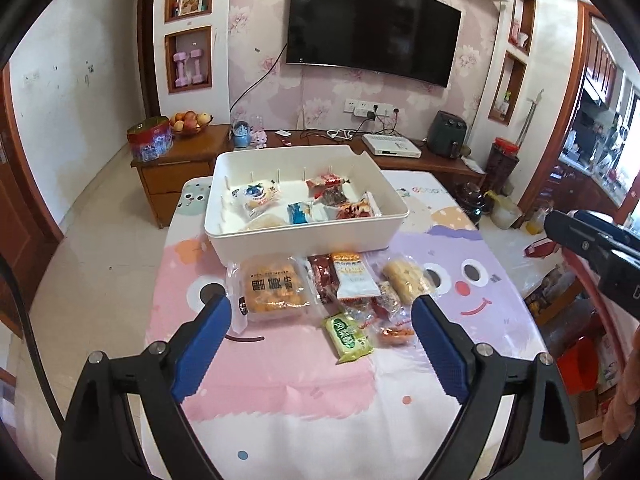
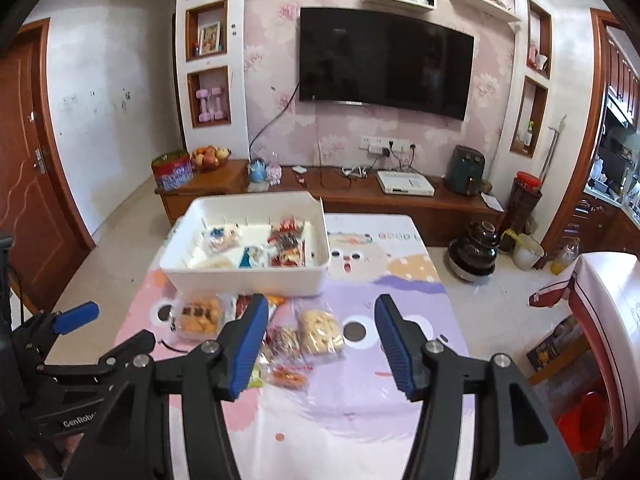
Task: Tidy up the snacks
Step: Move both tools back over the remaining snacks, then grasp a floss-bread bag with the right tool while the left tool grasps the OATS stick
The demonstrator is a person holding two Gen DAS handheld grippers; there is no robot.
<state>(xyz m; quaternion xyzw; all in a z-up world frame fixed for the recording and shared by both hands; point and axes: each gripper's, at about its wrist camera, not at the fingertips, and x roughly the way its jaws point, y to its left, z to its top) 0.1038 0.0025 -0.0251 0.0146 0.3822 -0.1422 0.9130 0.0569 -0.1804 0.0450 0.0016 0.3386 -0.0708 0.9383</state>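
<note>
Snacks (image 1: 348, 280): about eight loose, about six in one bin (image 1: 280, 236).

Your left gripper (image 1: 320, 312) and right gripper (image 2: 322, 320) are black frames with silver screws and ribbed blue fingers (image 2: 250, 344).

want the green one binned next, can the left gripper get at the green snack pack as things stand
Probably yes: the left gripper is open and empty, and the green snack pack lies flat at the pile's near edge, between its fingers, with nothing on top.
</note>
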